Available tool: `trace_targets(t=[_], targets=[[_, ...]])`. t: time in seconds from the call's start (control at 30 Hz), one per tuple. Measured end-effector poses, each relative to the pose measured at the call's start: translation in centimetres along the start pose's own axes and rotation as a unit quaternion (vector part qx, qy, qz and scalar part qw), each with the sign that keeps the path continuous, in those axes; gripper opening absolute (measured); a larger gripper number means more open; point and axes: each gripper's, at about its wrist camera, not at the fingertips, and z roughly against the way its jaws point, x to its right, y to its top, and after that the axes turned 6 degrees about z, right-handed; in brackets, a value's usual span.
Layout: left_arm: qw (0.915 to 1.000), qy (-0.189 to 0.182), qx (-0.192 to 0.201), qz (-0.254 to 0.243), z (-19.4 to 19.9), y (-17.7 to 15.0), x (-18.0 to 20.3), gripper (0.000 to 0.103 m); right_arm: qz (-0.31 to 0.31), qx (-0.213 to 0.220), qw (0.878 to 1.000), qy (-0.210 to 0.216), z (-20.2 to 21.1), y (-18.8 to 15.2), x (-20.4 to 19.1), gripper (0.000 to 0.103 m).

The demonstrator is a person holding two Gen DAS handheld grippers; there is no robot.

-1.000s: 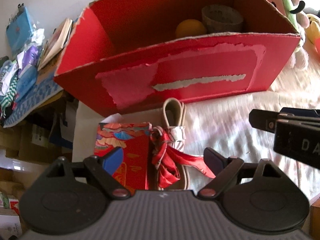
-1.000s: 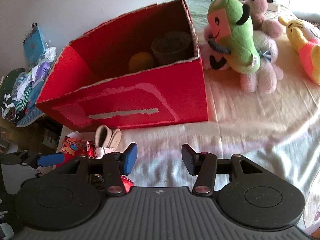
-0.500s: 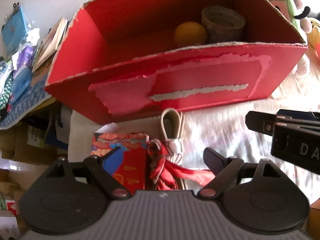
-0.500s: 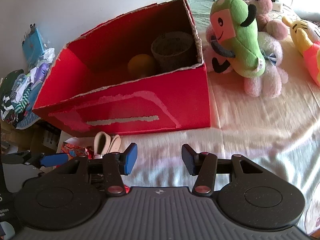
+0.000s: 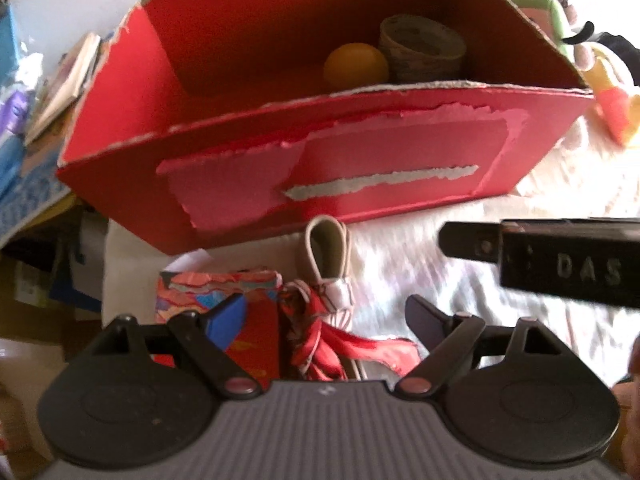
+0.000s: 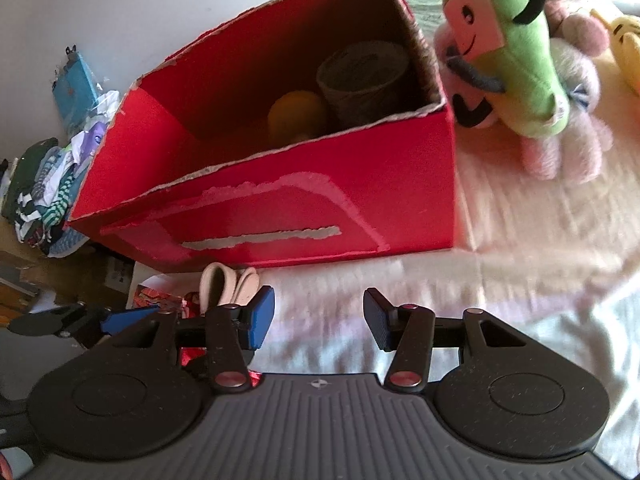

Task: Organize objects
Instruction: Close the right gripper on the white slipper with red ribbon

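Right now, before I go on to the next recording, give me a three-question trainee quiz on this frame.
1. True or false: the red box already holds the orange ball and the woven cup.
2. Which lies nearest the left gripper? A) the green plush toy B) the looped belt with the red scarf C) the orange ball
3. Fill in: the right gripper is ____ and holds nothing.

Key: 1 true. 2 B; the belt bundle lies between the left gripper's open jaws, beside the red patterned packet, in front of the box. 3 open.
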Motion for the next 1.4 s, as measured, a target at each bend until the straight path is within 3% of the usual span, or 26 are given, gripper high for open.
trace_targets(t=[0.47, 0.63, 0.93, 1.3, 1.4], targets=[[0.9920, -0.125, 0.019, -0.005, 1.3, -1.5, -1.8, 0.084, 0.012, -0.036, 0.995, 0.087, -1.9, -0.6, -2.1, 0.050], [0.9881, -0.152, 0.023, -0.014, 1.4, -1.9, -2.5, 0.084, 0.027, -0.056, 0.993, 0.105, -2.9, -0.7, -3.4, 0.051], [0.9837, -0.178, 0.028, -0.012, 1.7, -2.4, -4.1, 0.084, -0.009, -0.063, 0.988, 0.139, -3.3, -0.5, -3.3, 0.050], [0.9804, -0.193, 0.035, -0.023, 2.3, -2.8, -4.6, 0.084, -0.038, -0.079, 0.988, 0.128, -4.6, -1.7, -2.4, 0.050], [0.9803, -0.193, 0.033, -0.028, 2.3, -2.8, -4.5, 0.084, -0.050, -0.081, 0.986, 0.138, -4.9, -2.2, -2.2, 0.041]])
